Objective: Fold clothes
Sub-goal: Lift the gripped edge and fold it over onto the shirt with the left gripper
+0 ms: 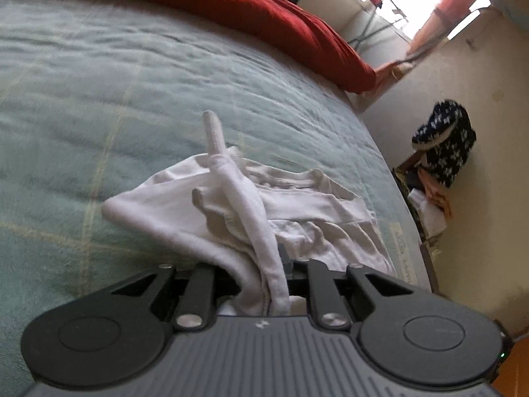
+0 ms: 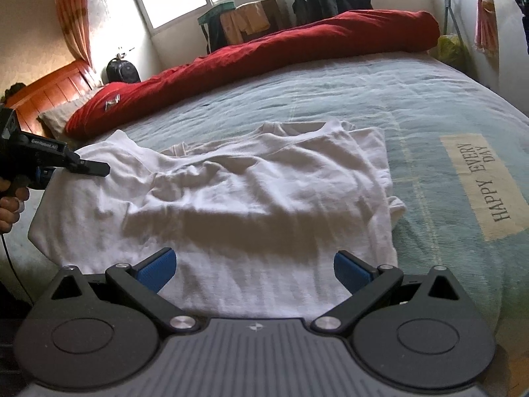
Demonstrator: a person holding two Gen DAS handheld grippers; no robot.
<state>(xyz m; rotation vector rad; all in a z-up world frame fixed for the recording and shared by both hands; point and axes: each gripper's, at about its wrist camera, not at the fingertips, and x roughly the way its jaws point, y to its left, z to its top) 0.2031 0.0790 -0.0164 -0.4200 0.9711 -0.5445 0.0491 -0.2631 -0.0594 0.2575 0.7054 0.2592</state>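
A white T-shirt (image 2: pixel 231 192) lies spread and wrinkled on the pale green bedspread (image 2: pixel 413 106), collar toward the far side. My left gripper (image 2: pixel 99 168), held by a hand at the left edge, is shut on the shirt's left side. In the left wrist view a bunched strip of the shirt (image 1: pixel 254 218) runs up out of the left gripper (image 1: pixel 264 278); the cloth hides its fingertips. My right gripper (image 2: pixel 254 271) hangs open over the shirt's near hem, its blue pads (image 2: pixel 155 269) wide apart with nothing pinched between them.
A rolled red duvet (image 2: pixel 264 56) lies across the far side of the bed. A "HAPPY EVERY DAY" patch (image 2: pixel 479 185) marks the bedspread on the right. Beyond the bed edge a dark patterned bag (image 1: pixel 446 142) sits on the floor. A wooden headboard (image 2: pixel 53 89) stands at far left.
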